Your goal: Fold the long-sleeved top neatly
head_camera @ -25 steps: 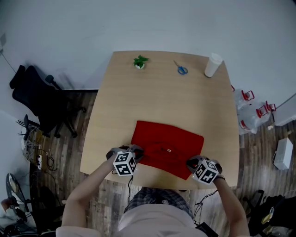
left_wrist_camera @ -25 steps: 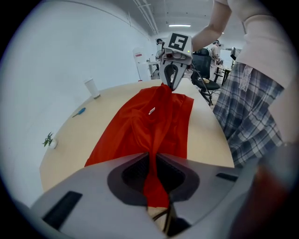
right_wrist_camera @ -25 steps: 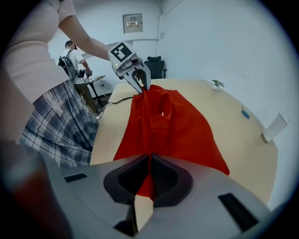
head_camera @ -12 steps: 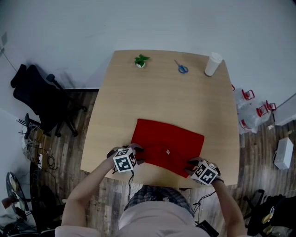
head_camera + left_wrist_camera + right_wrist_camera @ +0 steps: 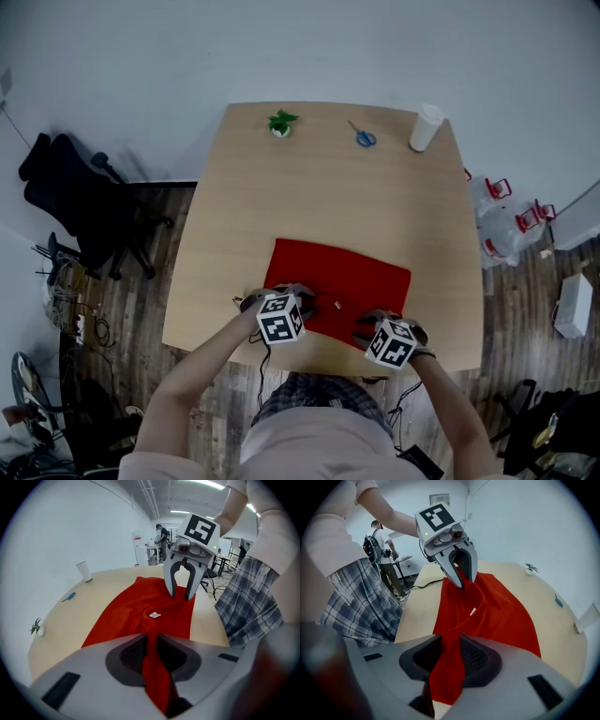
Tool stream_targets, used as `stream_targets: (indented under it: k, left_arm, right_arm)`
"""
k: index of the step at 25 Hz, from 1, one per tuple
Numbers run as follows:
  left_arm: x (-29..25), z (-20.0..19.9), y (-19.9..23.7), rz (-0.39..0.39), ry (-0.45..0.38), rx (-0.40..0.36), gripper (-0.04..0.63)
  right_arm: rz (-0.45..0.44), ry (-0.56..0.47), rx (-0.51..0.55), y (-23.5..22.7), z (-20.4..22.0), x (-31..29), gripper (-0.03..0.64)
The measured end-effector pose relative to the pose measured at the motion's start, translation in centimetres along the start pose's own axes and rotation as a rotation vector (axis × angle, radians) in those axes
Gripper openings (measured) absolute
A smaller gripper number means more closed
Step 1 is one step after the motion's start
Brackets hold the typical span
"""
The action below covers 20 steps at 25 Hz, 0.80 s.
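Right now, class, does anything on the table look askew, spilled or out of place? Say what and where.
The red top lies skewed, its edges slanting against the edges of the table, and its near edge is pulled up into ridges. The cup stands upright; nothing has spilled.

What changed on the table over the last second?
The left hand-held gripper and the right hand-held gripper slid toward each other along the near edge of the red top, bunching it inward. The left one's jaws just closed further and the right one's opened a little, both still pinching cloth. The scissors, cup and plant stayed put.
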<state>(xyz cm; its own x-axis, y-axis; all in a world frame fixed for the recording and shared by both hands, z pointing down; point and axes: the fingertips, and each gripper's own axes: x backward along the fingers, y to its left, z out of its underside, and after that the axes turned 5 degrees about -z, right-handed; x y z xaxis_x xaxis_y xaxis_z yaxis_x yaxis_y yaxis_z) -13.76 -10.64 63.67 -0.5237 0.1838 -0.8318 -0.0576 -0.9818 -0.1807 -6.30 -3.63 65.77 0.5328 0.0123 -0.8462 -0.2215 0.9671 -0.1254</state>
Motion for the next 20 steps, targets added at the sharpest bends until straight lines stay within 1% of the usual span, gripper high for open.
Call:
stream_targets:
  k: [1, 4, 7, 10, 11, 12, 13, 14, 15, 16, 20]
  left_arm:
    - [0.1, 0.0, 0.0, 0.004, -0.001, -0.002, 0.066]
    - [1.2, 0.3, -0.9, 0.042, -0.006, -0.017, 0.06]
    - [2.4, 0.7, -2.9, 0.09, -0.012, -0.028, 0.06]
    - [1.9, 2.0, -5.2, 0.144, 0.017, -0.017, 0.061]
    - [1.6, 2.5, -6.0, 0.17, 0.029, 0.001, 0.067]
    - [1.4, 2.9, -6.8, 0.202, 0.041, 0.025, 0.084]
    - [1.2, 3.2, -7.6, 0.238, 0.05, 0.049, 0.15]
    - [1.1, 3.4, -8.3, 0.269, 0.055, 0.067, 0.21]
    - [1.1, 3.6, -8.7, 0.288, 0.056, 0.076, 0.251]
    - [1.0, 3.7, -8.9, 0.296, 0.056, 0.083, 0.265]
    - [1.2, 3.4, -8.7, 0.293, 0.039, 0.118, 0.265]
  right_arm:
    - [-0.001, -0.002, -0.006, -0.1, 0.1, 0.0, 0.117]
    - [-0.023, -0.041, -0.024, 0.6, -0.2, 1.1, 0.059]
    - [-0.052, -0.043, 0.001, 2.5, -0.1, 1.7, 0.052]
    - [-0.078, 0.006, 0.0, 4.0, 1.4, 0.4, 0.072]
    - [-0.092, 0.019, -0.02, 4.3, 1.8, -0.2, 0.086]
    - [-0.111, 0.027, -0.046, 4.6, 2.2, -0.7, 0.116]
    - [-0.13, 0.031, -0.07, 4.9, 2.4, -1.1, 0.17]
    - [-0.142, 0.032, -0.087, 5.1, 2.5, -1.4, 0.201]
    - [-0.147, 0.032, -0.095, 5.1, 2.6, -1.6, 0.207]
    - [-0.149, 0.031, -0.101, 5.1, 2.6, -1.8, 0.207]
    - [-0.161, 0.019, -0.135, 5.0, 2.7, -1.8, 0.212]
